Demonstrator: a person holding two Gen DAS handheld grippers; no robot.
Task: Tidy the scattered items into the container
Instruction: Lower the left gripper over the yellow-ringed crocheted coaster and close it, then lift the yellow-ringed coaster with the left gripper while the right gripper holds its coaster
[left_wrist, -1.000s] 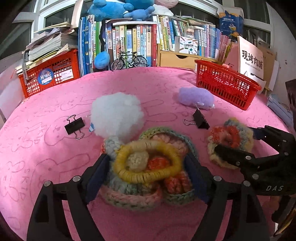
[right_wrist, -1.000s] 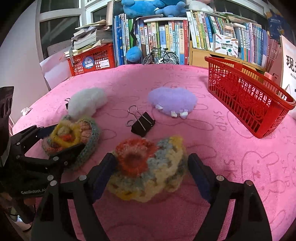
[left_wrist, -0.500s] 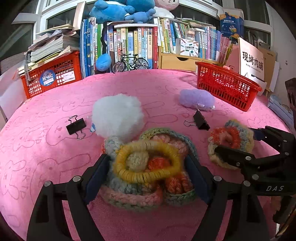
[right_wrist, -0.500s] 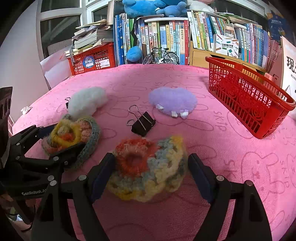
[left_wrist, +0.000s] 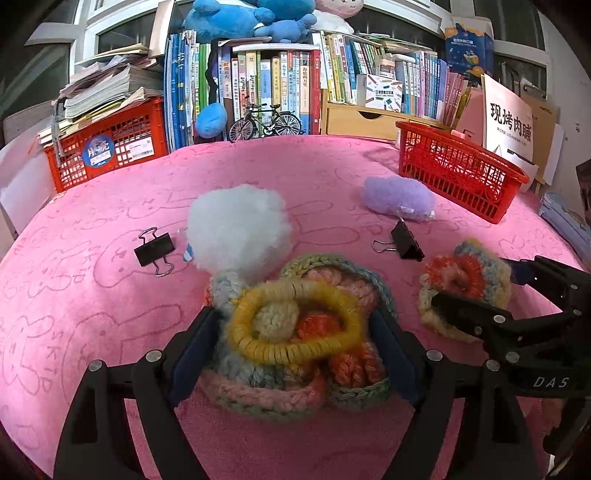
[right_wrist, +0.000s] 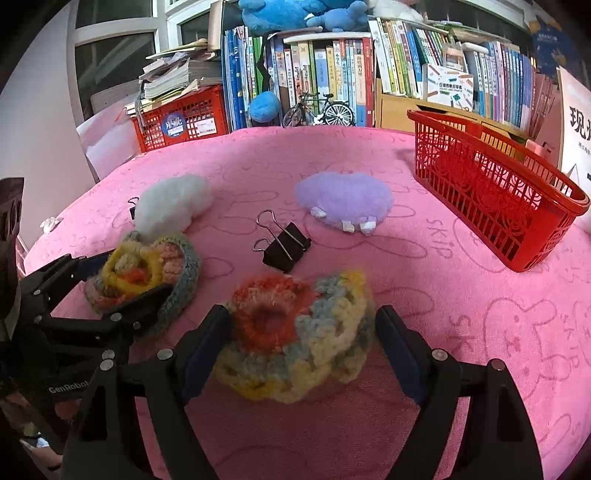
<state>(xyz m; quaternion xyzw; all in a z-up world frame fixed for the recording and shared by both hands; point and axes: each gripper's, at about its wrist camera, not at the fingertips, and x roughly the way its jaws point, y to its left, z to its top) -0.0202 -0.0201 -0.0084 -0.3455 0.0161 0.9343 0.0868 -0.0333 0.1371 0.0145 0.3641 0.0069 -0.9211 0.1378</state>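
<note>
"DAS" on the right tool (left_wrist: 476, 291); "GenRobot" on the left tool (right_wrist: 122, 284); "SKIP" on the pink cloth (right_wrist: 439, 243).

Two crochet pieces (left_wrist: 295, 332) (right_wrist: 299, 332) low on pink cloth; white puff (left_wrist: 236, 229), purple puff (right_wrist: 345, 201), 2 black binder clips (right_wrist: 284, 245) (left_wrist: 154, 249) scattered; red basket (right_wrist: 495, 206) far right, upright

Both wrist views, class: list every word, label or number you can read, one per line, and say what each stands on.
"DAS": on the right gripper body.
"GenRobot", end cut off: on the left gripper body.
"SKIP": printed repeatedly on the pink tablecloth.
"现烤肉脯": on the white sign behind the red basket.
Book spines and the crate sticker: too small to read.
</note>
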